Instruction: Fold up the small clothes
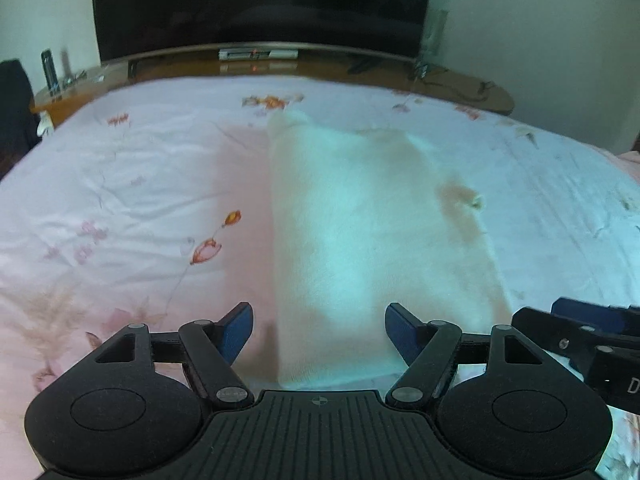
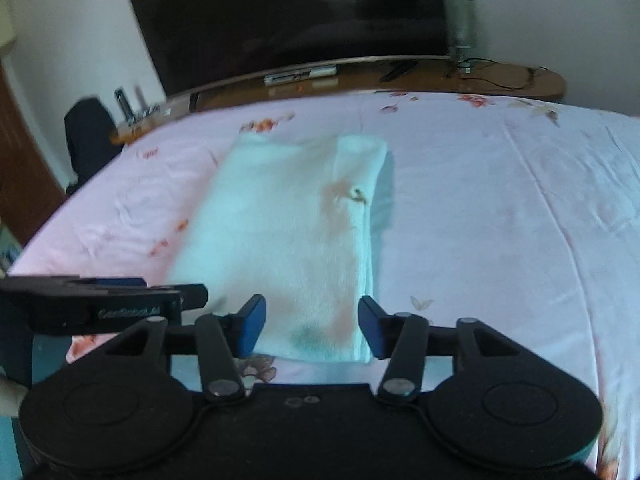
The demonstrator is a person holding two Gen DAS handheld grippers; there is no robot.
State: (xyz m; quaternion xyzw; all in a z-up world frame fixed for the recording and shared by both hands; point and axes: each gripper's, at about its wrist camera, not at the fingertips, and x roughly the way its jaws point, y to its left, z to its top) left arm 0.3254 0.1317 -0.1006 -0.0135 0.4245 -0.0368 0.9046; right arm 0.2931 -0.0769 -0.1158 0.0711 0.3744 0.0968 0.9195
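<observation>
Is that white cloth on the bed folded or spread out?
Folded. The cloth lies as a narrow long strip on the bed, and stacked layers show along its right edge.

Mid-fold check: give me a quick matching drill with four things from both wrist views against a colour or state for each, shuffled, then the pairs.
Things
1. folded garment
2. bedsheet
3. television
4. left gripper

Colour or state
A. dark screen, switched off
B. pink with flower print
C. open, holding nothing
D. pale, lying flat in a long strip

Pairs: 1-D, 2-B, 3-A, 4-C
</observation>
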